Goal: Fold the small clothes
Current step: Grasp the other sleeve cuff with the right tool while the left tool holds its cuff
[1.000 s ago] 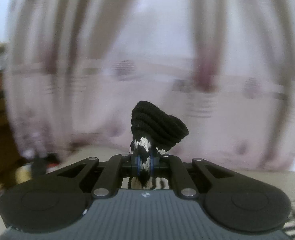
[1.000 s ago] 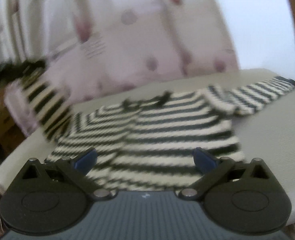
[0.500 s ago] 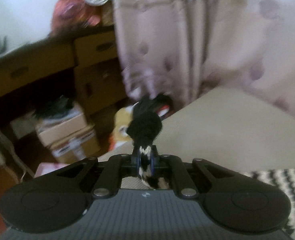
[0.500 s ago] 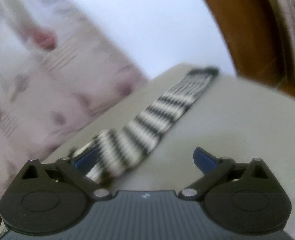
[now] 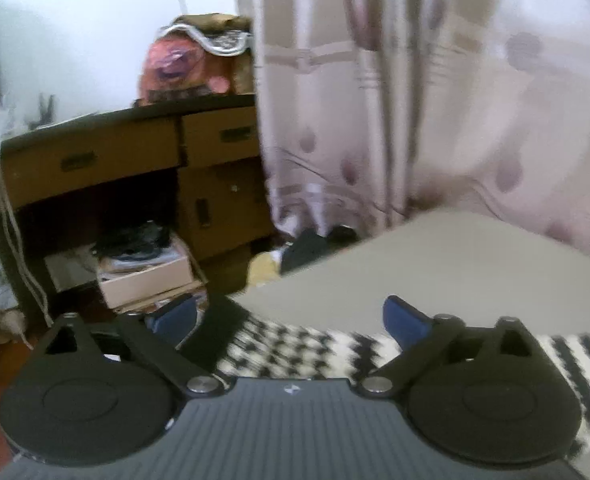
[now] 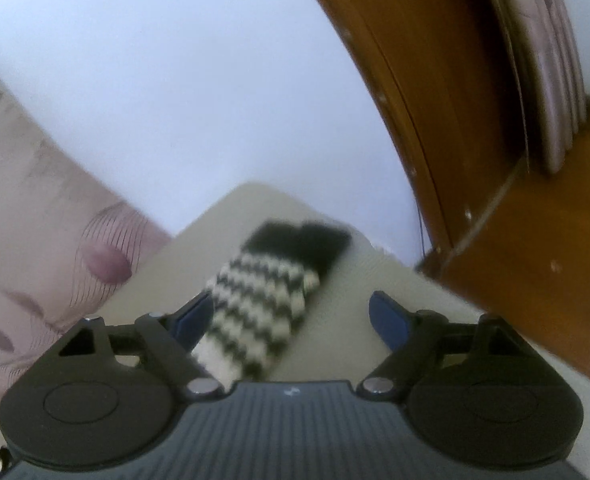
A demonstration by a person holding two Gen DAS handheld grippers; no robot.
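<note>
A black-and-white striped knit sweater lies on the beige table. In the left wrist view one sleeve (image 5: 295, 350) with a black cuff lies flat at the table's left edge, right under my left gripper (image 5: 291, 314), which is open and holds nothing. In the right wrist view the other sleeve (image 6: 263, 300) with a black cuff (image 6: 303, 242) stretches away toward the table's far corner. My right gripper (image 6: 291, 314) is open above this sleeve; its left fingertip (image 6: 193, 316) is at the sleeve's edge.
The beige table (image 5: 455, 260) ends at a corner near a pink patterned curtain (image 5: 415, 100). Left of it stand a wooden desk (image 5: 135, 152) and boxes on the floor (image 5: 143, 272). In the right wrist view a brown wooden door (image 6: 515, 220) is close behind the table's far corner.
My left gripper has opened and let go of the black cuff, and the sleeve now lies on the table. My right gripper has moved along the other sleeve toward its cuff.
</note>
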